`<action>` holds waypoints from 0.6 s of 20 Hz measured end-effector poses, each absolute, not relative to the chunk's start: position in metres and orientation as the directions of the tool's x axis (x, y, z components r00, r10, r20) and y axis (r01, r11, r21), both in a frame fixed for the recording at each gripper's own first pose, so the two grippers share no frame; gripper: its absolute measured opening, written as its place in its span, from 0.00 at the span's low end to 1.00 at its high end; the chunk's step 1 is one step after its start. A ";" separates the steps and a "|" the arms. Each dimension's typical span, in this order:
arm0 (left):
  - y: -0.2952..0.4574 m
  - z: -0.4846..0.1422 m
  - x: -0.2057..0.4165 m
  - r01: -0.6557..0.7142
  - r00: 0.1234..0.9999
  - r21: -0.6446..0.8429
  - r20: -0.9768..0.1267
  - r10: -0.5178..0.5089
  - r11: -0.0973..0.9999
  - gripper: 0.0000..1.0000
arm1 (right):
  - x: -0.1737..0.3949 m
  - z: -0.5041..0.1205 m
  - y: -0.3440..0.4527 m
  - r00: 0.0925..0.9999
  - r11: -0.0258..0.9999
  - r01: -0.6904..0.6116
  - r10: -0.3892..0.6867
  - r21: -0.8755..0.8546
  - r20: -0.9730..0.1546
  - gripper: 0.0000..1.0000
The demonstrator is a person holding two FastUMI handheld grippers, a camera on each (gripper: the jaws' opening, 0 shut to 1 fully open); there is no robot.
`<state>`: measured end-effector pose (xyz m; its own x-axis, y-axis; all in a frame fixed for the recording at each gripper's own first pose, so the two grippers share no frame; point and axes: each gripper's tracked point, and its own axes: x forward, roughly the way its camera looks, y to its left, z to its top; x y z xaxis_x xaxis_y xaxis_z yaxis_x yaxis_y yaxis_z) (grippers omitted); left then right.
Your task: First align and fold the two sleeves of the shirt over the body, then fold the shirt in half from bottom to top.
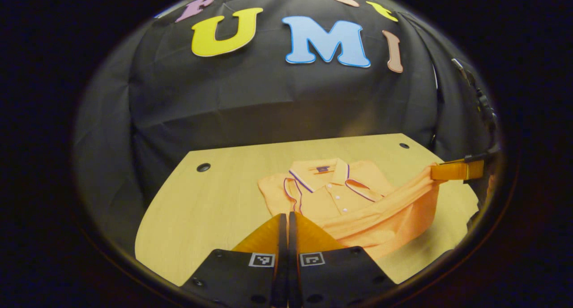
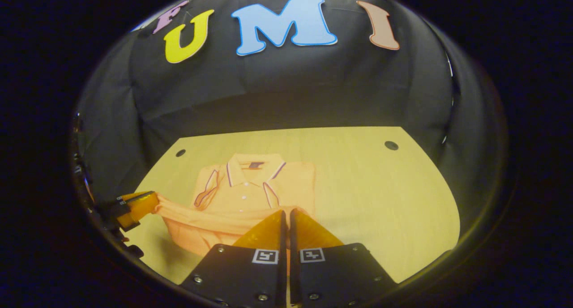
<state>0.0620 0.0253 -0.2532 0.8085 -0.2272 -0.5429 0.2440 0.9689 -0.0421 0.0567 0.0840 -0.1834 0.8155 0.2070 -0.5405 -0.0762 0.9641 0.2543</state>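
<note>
The shirt lies on the table, sleeves folded in. Its hem is pinched and lifted at both corners by the closed left claw and the closed right claw.

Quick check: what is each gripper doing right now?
Left gripper: jaws shut on the shirt hem, lifted.
Right gripper: jaws shut on the same hem.

Right gripper low centre, fingers pinched together on lifted hem of orange shirt. Hem stretched leftward to left gripper, likewise clamped on cloth. Collar flat, sleeves folded in, on wooden table.
</note>
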 end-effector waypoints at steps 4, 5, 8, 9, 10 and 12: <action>0.016 -0.259 0.119 0.282 0.813 -0.013 -0.528 -0.246 0.959 0.06 | 0.106 -0.179 0.082 0.819 0.971 -0.054 0.177 0.233 -0.546 0.04; 0.014 -0.259 0.131 0.290 0.814 -0.004 -0.525 -0.249 0.957 0.05 | 0.118 -0.179 0.081 0.819 0.973 -0.052 0.171 0.227 -0.548 0.04; 0.006 -0.266 0.166 0.296 0.819 0.012 -0.518 -0.247 0.955 0.06 | 0.152 -0.183 0.079 0.815 0.977 -0.054 0.163 0.207 -0.556 0.03; 0.004 -0.269 0.177 0.291 0.822 0.016 -0.515 -0.241 0.957 0.06 | 0.163 -0.184 0.079 0.813 0.977 -0.057 0.165 0.205 -0.559 0.04; 0.004 -0.273 0.188 0.282 0.828 0.021 -0.511 -0.232 0.959 0.06 | 0.174 -0.186 0.080 0.813 0.977 -0.059 0.166 0.205 -0.558 0.03; 0.006 -0.279 0.209 0.263 0.841 0.033 -0.498 -0.212 0.964 0.06 | 0.195 -0.191 0.082 0.814 0.977 -0.066 0.171 0.205 -0.555 0.07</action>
